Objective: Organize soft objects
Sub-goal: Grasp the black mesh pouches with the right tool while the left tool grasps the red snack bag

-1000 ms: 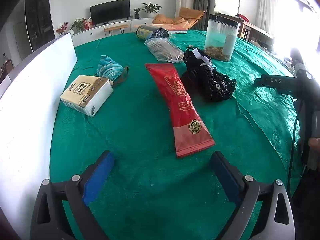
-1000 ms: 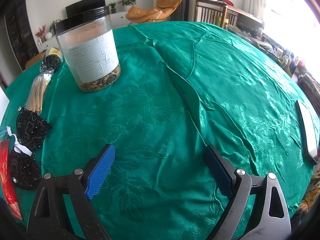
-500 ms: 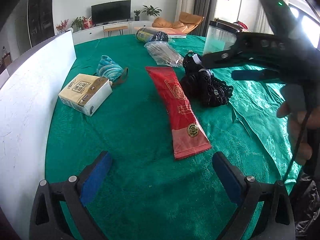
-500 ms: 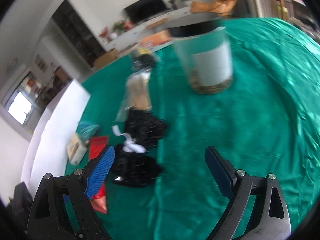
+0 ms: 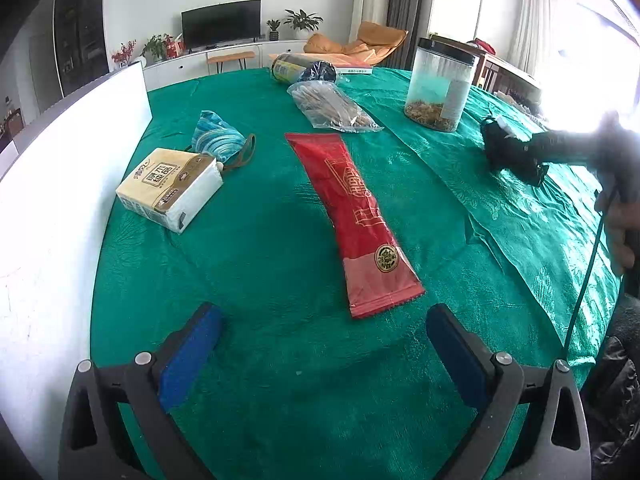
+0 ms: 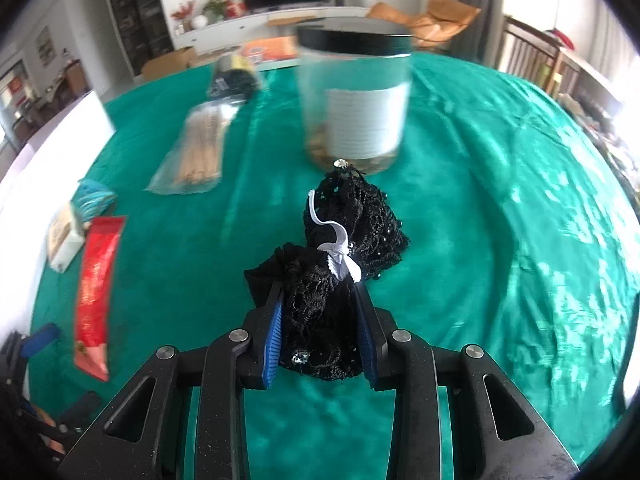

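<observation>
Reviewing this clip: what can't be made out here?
- Black lace bundle: the part between the right gripper fingers, hidden by the pads.
- Clear jar with black lid: label text blurred, right wrist view.
- Person's hand: cut off at the left wrist view's edge, washed out by window glare.

Bright living room beyond a green-clothed table

A dark television (image 5: 221, 22) stands on a low white cabinet (image 5: 224, 58) against the white back wall, upper centre; potted plants (image 5: 302, 20) sit beside it; an orange lounge chair (image 5: 360, 42) stands further right; grey and white curtains (image 5: 536, 20) frame glaring windows at upper right.
</observation>
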The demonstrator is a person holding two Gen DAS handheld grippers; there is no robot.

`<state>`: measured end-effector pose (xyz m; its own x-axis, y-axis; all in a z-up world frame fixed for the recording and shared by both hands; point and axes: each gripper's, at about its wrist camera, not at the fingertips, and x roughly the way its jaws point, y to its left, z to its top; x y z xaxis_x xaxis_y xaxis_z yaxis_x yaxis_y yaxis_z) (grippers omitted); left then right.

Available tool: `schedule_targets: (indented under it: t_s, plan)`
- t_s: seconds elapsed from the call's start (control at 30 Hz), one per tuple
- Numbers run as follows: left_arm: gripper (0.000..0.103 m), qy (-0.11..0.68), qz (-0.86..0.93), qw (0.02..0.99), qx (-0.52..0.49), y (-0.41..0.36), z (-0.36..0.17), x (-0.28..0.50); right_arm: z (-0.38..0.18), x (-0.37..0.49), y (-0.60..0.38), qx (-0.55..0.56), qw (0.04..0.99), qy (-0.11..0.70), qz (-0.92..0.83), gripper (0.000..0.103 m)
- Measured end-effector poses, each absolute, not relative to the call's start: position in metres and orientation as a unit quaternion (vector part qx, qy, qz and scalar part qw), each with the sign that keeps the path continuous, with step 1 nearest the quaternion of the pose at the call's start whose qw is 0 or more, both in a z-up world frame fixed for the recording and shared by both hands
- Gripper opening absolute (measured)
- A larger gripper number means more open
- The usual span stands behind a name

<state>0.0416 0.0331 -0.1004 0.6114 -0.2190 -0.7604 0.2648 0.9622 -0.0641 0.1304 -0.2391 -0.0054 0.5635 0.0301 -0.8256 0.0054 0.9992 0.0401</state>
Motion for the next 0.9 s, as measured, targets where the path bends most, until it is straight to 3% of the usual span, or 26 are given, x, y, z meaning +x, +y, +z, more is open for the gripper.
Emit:
schedule_targets:
  t_s: [0.07,0.13,0.17,0.2,0.3,0.47,0.63,0.8,0.9]
  plan:
    - [0.101,0.420,-0.134,0.897,0.029,0.033,-0.101,0.042,0.005,0.142,-0.275,0.059,0.897,0.438,-0.017,0.035]
    - [0.102,0.422,-0.134,0.896,0.033,0.031,-0.101,0.043,0.015,0.149,-0.304,0.105,0.913,0.394,-0.015,0.046]
    - [0.103,0.423,-0.134,0.895,0.036,0.031,-0.102,0.043,0.015,0.149,-0.317,0.139,0.913,0.383,-0.005,0.070]
    - [0.103,0.424,-0.134,0.895,0.039,0.030,-0.102,0.043,0.013,0.148,-0.328,0.178,0.907,0.382,0.002,0.082]
    - [0.103,0.425,-0.131,0.895,0.044,0.029,-0.103,0.043,-0.001,0.130,-0.347,0.256,0.887,0.384,-0.009,0.082]
    - [0.103,0.427,-0.140,0.893,0.037,0.032,-0.102,0.044,-0.024,0.100,-0.331,0.217,0.888,0.402,-0.052,0.082]
    - [0.103,0.434,-0.183,0.882,-0.023,0.039,-0.087,0.037,-0.011,0.093,-0.315,0.161,0.905,0.390,-0.049,0.081]
    - [0.103,0.449,-0.137,0.883,-0.006,0.014,-0.081,0.070,-0.014,0.098,-0.312,0.161,0.905,0.392,-0.033,0.081]
    - [0.092,0.483,-0.089,0.871,0.004,0.005,-0.094,0.097,-0.009,0.107,-0.315,0.174,0.901,0.398,-0.023,0.081]
